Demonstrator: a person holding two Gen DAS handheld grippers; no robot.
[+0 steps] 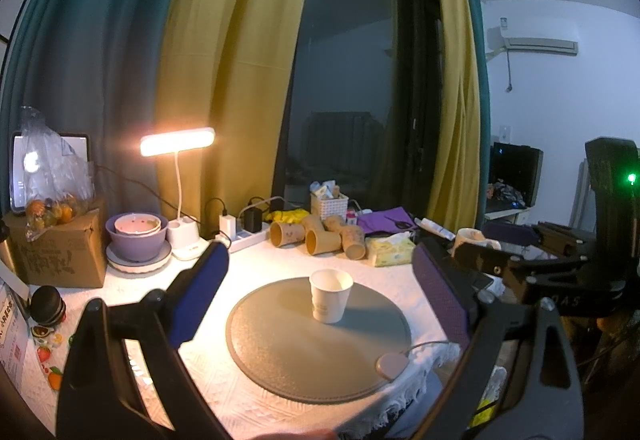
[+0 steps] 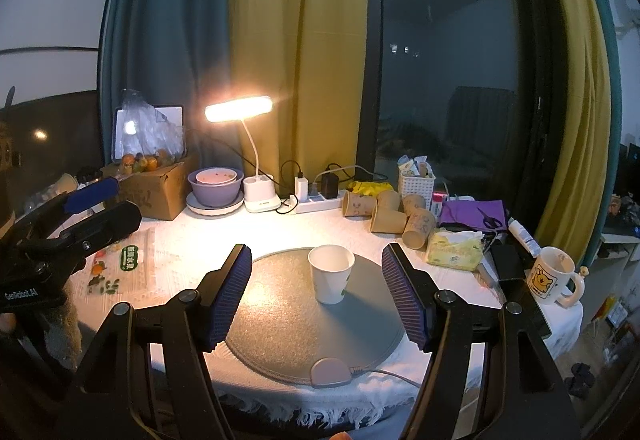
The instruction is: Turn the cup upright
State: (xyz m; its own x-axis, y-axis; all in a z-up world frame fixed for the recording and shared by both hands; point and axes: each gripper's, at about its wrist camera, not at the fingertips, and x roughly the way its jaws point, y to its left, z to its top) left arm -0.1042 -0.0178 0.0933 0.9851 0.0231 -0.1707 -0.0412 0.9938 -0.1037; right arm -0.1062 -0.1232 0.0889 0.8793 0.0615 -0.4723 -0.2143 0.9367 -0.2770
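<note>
Already the paper cup (image 2: 331, 273) stands upright, mouth up, on the round grey mat (image 2: 280, 324) in the middle of the desk (image 2: 180, 240), so I judge the flip as done. Probably the next move is only to pull both tools back without knocking it. The right gripper (image 2: 316, 294) is spread wide, holds nothing and is apart from the cup. The left gripper (image 1: 320, 296) is also spread wide and empty.
</note>
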